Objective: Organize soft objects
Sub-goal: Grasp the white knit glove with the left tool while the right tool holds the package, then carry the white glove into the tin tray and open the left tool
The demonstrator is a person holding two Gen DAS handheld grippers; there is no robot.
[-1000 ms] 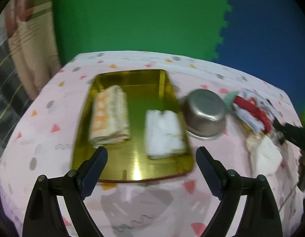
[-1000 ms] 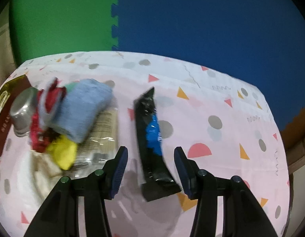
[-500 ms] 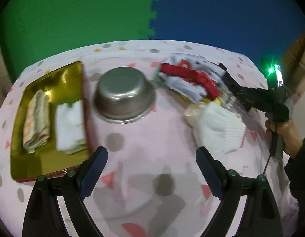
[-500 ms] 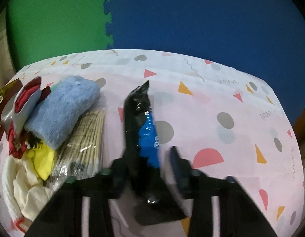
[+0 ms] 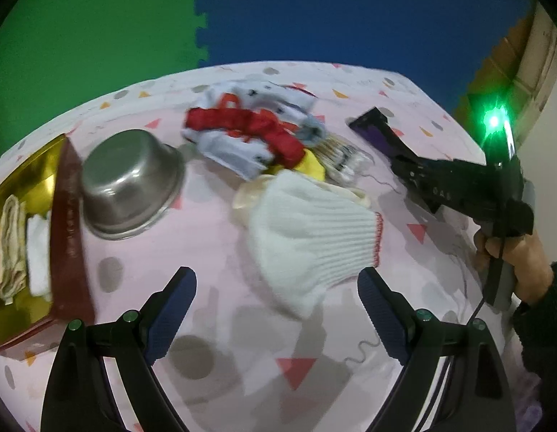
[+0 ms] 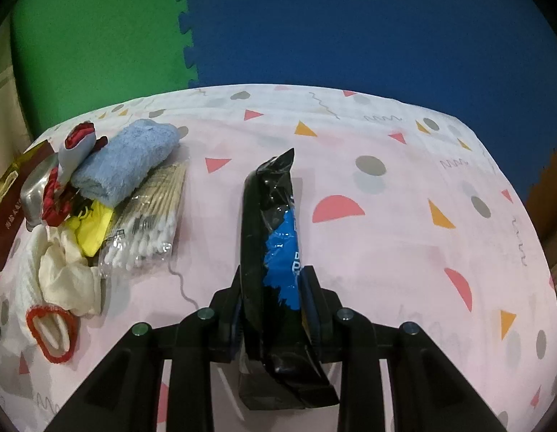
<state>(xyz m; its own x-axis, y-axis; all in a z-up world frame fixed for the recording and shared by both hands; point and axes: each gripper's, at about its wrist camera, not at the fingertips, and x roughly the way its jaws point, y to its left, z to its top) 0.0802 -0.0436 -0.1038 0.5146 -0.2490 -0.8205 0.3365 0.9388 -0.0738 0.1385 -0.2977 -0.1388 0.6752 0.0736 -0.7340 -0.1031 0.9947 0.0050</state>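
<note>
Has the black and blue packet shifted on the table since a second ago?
Cannot tell: the right gripper is shut on the packet, but it lies beside the same grey dot.

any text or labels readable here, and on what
Black and blue packet held in the right tongs: white letters along its blue panel, cut off by a crease, not readable.
Dark red tray rim: a line of small pale characters, too blurred to read.
Cotton swab pack: dark print, illegible.
Nothing else carries text.

Green mat [image 6: 98,36] meets blue mat [image 6: 350,25] — patterned pink tablecloth [image 6: 404,187].
</note>
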